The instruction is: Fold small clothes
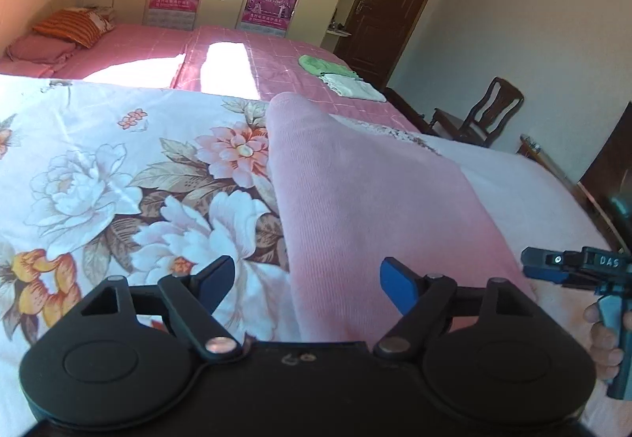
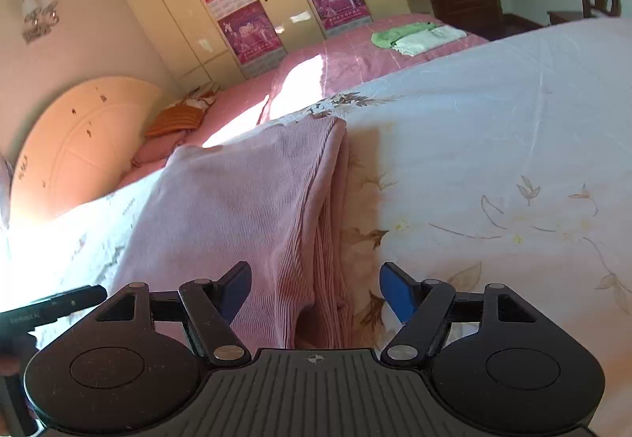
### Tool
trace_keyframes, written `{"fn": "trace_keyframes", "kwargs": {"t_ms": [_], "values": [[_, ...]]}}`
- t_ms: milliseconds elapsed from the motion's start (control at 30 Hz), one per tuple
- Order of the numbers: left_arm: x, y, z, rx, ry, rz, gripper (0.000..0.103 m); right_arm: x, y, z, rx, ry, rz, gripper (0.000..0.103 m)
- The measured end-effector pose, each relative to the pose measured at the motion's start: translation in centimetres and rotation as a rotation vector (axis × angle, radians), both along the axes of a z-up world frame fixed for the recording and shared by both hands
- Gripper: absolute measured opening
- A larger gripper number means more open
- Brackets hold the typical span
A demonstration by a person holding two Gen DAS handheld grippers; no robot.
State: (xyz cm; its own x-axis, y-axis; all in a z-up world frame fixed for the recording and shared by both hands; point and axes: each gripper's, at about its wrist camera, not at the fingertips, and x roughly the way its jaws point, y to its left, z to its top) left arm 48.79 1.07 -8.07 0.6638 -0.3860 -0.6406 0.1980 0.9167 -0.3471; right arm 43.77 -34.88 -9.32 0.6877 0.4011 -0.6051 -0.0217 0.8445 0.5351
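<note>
Pink ribbed garment (image 1: 367,208) laid lengthwise on the floral bedspread (image 1: 118,168), already doubled over: layered edges visible along its right side in the right wrist view (image 2: 335,239), top layer smooth, long strip shape. Judged as partly folded, with one lengthwise fold complete.

Left claw (image 1: 306,285) spread wide, nothing between the fingers, positioned at the near end of the garment over its left edge. Right claw (image 2: 316,289) likewise spread wide and empty, positioned at the near end over the stacked right edge. Contact between fingers and cloth not determinable from either view.

Farther back, on the pink checked bed cover (image 1: 276,73): green folded item (image 1: 320,64) and pale folded item (image 1: 351,86), touching, near the bed's far corner. Judged as finished pieces set aside.

Remaining, as judged from the layout: crosswise fold of the pink strip, near end carried toward far end, possibly repeated for a compact packet, then transfer to the folded pile. No further unfolded clothes visible in either view; presence of more outside the frames not determinable.
</note>
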Motion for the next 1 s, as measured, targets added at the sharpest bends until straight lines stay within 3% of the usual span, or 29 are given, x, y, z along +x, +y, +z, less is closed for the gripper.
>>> {"fn": "trace_keyframes", "kwargs": {"t_ms": [167,300,333,400,467,567,633,700,800,900,1000], "values": [[3.8,-0.1,-1.6,-0.108,0.096,-0.043,0.079,3.2,-2.1,-1.6,0.114,0.071,0.012,0.072],[5.1,-0.7,-2.8,-0.077,0.125,-0.071,0.079,4.2,-2.9,-1.7,0.142,0.075,0.058,0.071],[5.1,-0.7,-2.9,-0.079,0.121,-0.071,0.079,4.3,-2.9,-1.5,0.132,0.071,0.061,0.065],[5.2,-0.6,-2.9,-0.079,0.108,-0.061,0.077,4.1,-3.1,-0.7,0.092,0.035,0.052,0.055],[5.3,-0.6,-2.1,-0.075,0.058,-0.039,0.073,3.1,-2.1,0.8,-0.009,-0.068,0.024,0.036],[6.6,-1.4,-1.3,-0.028,0.029,-0.019,0.073,3.3,0.5,2.1,-0.141,-0.187,0.096,0.032],[8.2,-2.2,-2.0,0.032,0.077,-0.011,0.076,4.3,2.4,1.4,-0.220,-0.165,0.164,0.032],[9.1,-2.6,-3.2,0.061,0.117,-0.025,0.080,5.8,4.1,-1.4,-0.345,-0.054,0.210,0.029],[9.2,-2.6,-3.2,0.068,0.117,-0.026,0.081,6.1,2.2,-2.5,-0.194,-0.022,0.144,0.029],[8.3,-2.4,-2.2,0.083,0.094,-0.021,0.079,5.3,1.6,-2.0,-0.153,-0.022,0.113,0.029],[7.1,-1.7,-1.5,0.026,0.081,-0.032,0.084,4.5,-0.3,-1.5,-0.044,-0.014,0.066,0.030]]}}
